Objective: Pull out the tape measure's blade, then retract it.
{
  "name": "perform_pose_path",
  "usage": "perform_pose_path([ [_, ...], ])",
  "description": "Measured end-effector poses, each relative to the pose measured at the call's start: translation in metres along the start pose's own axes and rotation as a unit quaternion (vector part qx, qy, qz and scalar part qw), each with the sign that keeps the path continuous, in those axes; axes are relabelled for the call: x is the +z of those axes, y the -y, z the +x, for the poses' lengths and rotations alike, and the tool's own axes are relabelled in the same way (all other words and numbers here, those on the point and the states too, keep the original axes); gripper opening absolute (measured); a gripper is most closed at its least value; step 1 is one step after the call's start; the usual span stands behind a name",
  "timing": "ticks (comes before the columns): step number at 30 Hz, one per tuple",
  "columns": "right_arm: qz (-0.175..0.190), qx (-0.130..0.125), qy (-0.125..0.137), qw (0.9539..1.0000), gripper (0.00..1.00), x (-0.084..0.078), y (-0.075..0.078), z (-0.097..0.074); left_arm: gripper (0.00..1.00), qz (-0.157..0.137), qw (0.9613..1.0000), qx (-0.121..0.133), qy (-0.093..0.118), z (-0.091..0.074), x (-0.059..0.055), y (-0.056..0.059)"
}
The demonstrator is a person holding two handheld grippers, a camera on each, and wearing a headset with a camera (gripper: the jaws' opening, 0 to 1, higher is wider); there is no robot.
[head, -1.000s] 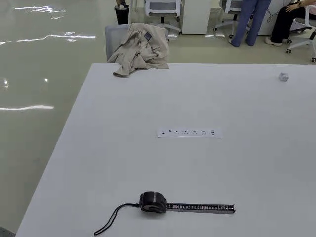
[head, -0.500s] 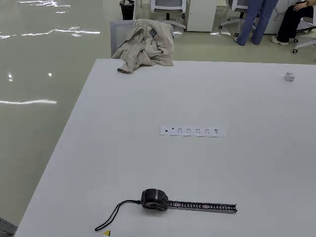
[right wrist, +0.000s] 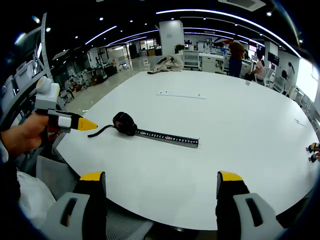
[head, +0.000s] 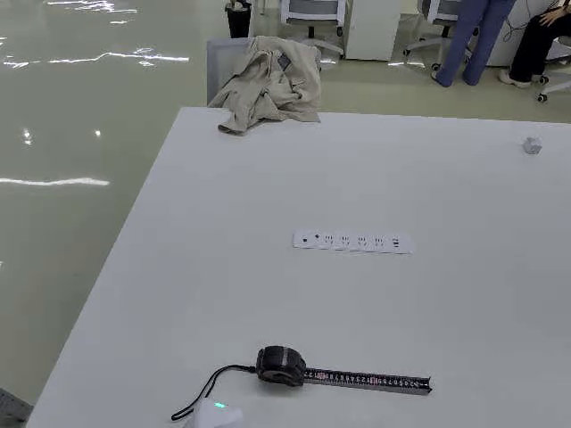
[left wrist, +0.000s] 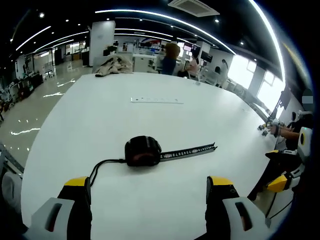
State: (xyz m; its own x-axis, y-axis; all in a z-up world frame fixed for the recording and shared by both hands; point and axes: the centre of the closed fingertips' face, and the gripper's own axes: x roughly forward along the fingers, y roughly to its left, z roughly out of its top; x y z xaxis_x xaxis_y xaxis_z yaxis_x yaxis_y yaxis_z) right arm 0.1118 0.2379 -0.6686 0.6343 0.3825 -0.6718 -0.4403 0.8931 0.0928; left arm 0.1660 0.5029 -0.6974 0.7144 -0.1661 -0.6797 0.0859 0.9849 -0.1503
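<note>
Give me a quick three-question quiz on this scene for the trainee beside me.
1. True or false: the tape measure has its blade pulled out, lying on the table.
2. What lies farther along the table, past the tape measure? A) power strip B) hammer C) mug
3. Fill in: the left gripper and right gripper are both ___, holding nothing.
Key: 1 true; 2 A; 3 open.
</note>
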Motion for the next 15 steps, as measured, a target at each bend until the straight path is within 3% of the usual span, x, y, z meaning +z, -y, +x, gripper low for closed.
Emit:
perform_pose_path([
  [6,0.000,0.001,-0.007,1.0000,0.94,-0.005,0.002,0.001,0.93,-0.007,1.0000,0.003,-0.006,0.017,0.001,0.002],
  [15,-0.002,0.007,-0.016,0.9998,0.93,-0.011,0.004,0.004,0.93,-0.009,0.9999,0.013,-0.003,0.043,0.013,0.006],
])
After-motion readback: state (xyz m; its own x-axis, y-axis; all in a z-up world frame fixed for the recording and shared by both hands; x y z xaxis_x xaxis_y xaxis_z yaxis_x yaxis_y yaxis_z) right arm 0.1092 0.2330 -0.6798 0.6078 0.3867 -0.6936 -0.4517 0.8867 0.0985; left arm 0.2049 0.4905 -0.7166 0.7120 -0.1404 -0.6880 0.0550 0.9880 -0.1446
